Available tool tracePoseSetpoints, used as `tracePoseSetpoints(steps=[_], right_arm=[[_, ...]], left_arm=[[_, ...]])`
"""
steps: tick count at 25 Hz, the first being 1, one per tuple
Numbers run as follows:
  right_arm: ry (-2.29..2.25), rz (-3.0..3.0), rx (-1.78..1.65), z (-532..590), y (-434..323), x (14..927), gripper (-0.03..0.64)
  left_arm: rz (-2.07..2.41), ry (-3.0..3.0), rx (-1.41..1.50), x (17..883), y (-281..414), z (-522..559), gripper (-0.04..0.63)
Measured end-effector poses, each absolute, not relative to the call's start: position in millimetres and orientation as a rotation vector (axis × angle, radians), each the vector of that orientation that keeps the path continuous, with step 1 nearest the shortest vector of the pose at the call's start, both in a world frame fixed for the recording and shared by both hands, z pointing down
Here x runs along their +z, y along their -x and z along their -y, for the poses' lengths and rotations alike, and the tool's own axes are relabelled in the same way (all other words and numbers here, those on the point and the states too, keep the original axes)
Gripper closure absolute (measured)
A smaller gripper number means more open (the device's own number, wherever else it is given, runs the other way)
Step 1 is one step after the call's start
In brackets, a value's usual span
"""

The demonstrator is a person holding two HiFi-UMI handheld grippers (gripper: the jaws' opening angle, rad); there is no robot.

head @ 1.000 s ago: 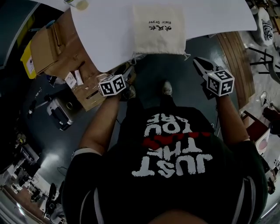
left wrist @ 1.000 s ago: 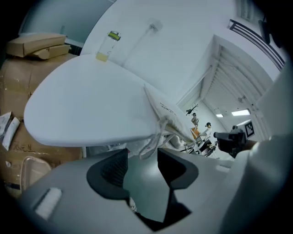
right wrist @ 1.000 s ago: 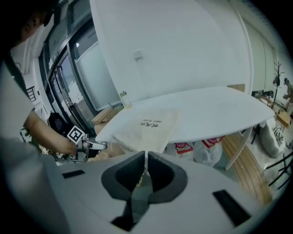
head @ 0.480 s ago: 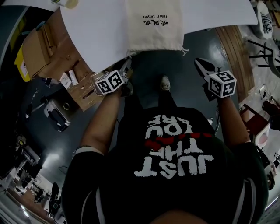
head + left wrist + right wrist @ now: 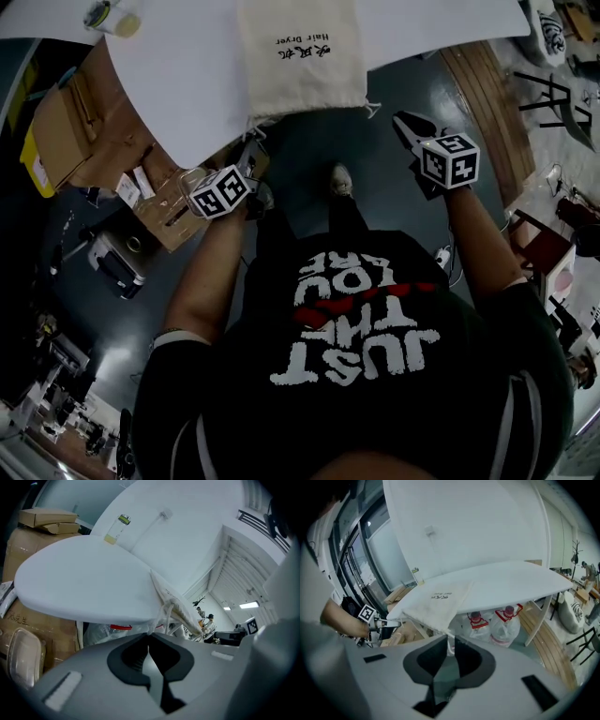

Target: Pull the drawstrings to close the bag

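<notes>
The jaws of your left gripper (image 5: 249, 154) have just closed on the left drawstring (image 5: 166, 613) of the cloth bag (image 5: 300, 56), whose mouth overhangs the near edge of the table (image 5: 178, 84). Your right gripper (image 5: 403, 122), pressed together and empty, has yet to take the right drawstring (image 5: 372, 106).

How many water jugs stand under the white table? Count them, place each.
2. One water jug under the table, another just right of it; more may be hidden.

White table (image 5: 187, 84) just ahead of left gripper (image 5: 251, 152), cardboard boxes (image 5: 80, 141) on its left; water jugs (image 5: 506, 625) past right gripper (image 5: 451, 641); dark floor (image 5: 380, 197).
</notes>
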State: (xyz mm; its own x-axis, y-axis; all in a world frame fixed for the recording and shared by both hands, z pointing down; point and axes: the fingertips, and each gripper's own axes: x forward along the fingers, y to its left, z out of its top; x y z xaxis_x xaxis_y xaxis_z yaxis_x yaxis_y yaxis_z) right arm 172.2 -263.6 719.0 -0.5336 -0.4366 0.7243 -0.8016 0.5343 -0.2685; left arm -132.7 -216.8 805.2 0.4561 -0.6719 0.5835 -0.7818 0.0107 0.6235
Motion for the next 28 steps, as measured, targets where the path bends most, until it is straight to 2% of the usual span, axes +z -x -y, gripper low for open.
tracePoseSetpoints(steps=[2, 4, 6, 16, 22, 25, 28], right_arm=[[-0.971, 2.167, 0.768, 269.0, -167.7, 730.3, 0.578], [-0.942, 2.129, 0.728, 272.0, -165.1, 746.1, 0.489], [-0.921, 2.084, 0.654, 274.7, -164.7, 761.3, 0.477], [-0.794, 1.972, 0.264, 290.3, -150.5, 804.2, 0.476], [-0.800, 2.006, 0.148, 301.1, -131.0, 807.4, 0.479], [-0.855, 2.011, 0.140, 302.0, -134.0, 802.2, 0.515], [-0.922, 2.013, 0.193, 299.2, -145.1, 794.5, 0.523]], left_arm=[[1.267, -1.705, 0.144, 801.5, 133.6, 214.4, 0.580], [1.268, -1.709, 0.148, 798.4, 133.4, 213.4, 0.580], [1.268, -1.716, 0.157, 795.5, 132.2, 212.8, 0.580], [1.260, -1.743, 0.186, 791.7, 128.6, 209.8, 0.580], [1.272, -1.777, 0.227, 788.2, 130.2, 210.5, 0.580], [1.280, -1.777, 0.236, 787.6, 133.2, 209.9, 0.580], [1.282, -1.774, 0.237, 787.0, 136.0, 209.2, 0.580]])
